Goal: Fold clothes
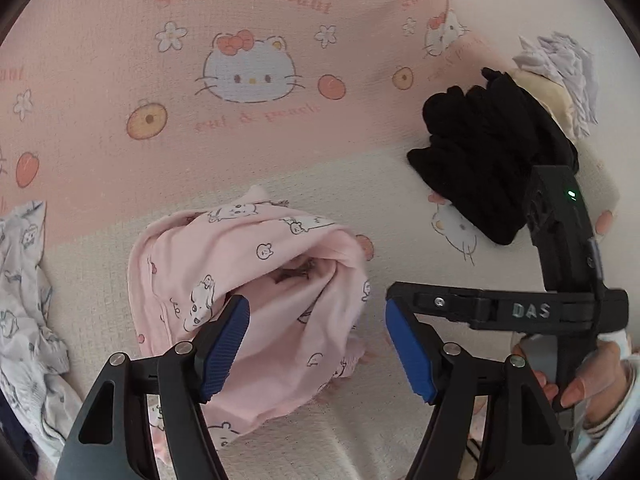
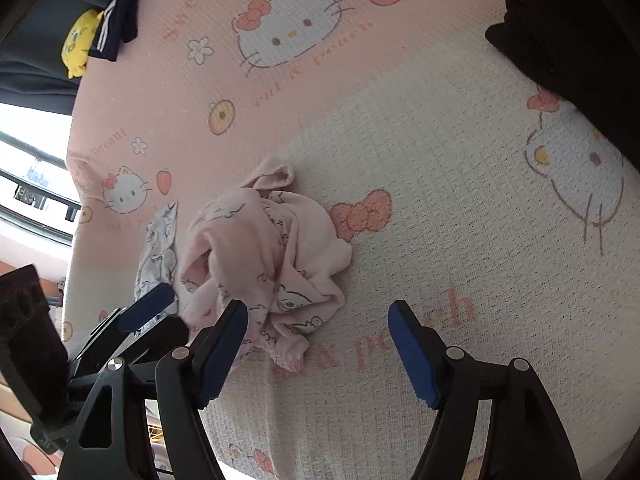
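A crumpled pink garment [image 1: 256,280] printed with small cartoon animals lies bunched on the pink-and-cream blanket [image 1: 240,140]. It also shows in the right wrist view [image 2: 260,256]. My left gripper [image 1: 316,348] is open and empty, hovering just above the garment's near side. My right gripper [image 2: 316,352] is open and empty, just right of and in front of the garment. The right gripper's body shows at the right of the left wrist view [image 1: 560,240], held by a hand.
A black garment pile [image 1: 492,160] lies at the right, with white and beige clothes [image 1: 560,76] behind it. A white printed garment [image 1: 24,312] lies at the left. Dark striped clothing and a yellow item [image 2: 80,40] sit at the blanket's far corner.
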`<state>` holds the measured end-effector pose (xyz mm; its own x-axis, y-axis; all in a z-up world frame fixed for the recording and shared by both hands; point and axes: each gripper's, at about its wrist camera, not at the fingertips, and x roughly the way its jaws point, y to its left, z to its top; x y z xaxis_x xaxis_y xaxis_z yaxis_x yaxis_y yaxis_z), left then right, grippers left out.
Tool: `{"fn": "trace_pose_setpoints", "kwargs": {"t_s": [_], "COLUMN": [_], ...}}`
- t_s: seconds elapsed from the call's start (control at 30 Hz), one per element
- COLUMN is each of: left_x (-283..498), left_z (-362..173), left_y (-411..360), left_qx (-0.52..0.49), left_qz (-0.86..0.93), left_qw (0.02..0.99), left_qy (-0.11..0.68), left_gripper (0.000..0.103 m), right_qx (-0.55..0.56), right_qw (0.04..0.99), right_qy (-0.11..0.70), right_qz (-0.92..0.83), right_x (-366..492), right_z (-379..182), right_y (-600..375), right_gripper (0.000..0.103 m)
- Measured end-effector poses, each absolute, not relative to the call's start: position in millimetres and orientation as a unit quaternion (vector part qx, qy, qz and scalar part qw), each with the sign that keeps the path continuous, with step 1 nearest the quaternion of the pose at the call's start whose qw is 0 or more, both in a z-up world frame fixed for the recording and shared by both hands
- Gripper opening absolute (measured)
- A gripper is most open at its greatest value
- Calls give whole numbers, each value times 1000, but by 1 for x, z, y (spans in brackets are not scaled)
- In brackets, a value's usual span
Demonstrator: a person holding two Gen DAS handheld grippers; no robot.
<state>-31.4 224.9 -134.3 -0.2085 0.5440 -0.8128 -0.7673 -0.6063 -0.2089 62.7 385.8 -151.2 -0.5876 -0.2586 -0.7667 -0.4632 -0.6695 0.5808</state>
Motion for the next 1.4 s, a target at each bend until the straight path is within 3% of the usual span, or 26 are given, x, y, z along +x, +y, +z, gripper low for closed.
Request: {"fn": "trace_pose_setpoints", "kwargs": {"t_s": [0.3,0.47,0.57,0.87,0.93,1.0,1.07,1.1,1.2,1.3,1.4], "left_x": [-39,-48,-55,-68,-62,-56,-50,-47,-38,-38,-44], "left_z": [-147,-163,-169,-203,-204,-205,-206,-207,-208,-208,-205], "left_y": [248,267,270,246,247,250,256,258,265,264,260], "left_qx": [-514,-528,-532,-549,-537,-526,-517,-511,-495,-494,-500], "left_qz": [729,730,730,723,724,723,716,716,716,719,728], "left_qw": [444,419,412,411,423,435,450,452,453,451,434], "left_qy": [90,113,119,87,98,109,130,147,193,191,177], "left_gripper": [69,69,63,63,69,81,100,102,102,102,91], "right_qx": [-449,-448,-454,-473,-477,-480,-484,-485,-484,-484,-486], "right_qw": [88,97,95,75,71,71,70,70,70,70,71], "right_qy": [453,484,488,483,484,479,473,472,478,487,488], "right_qz": [765,746,739,733,730,732,733,733,729,724,721], "right_x": [65,67,62,40,35,30,28,27,25,27,27], "right_z": [-166,-176,-180,-186,-187,-187,-186,-186,-188,-190,-190], "right_y": [406,415,413,399,396,394,391,390,390,393,395], "right_gripper": [72,72,72,72,72,72,72,72,72,72,72]}}
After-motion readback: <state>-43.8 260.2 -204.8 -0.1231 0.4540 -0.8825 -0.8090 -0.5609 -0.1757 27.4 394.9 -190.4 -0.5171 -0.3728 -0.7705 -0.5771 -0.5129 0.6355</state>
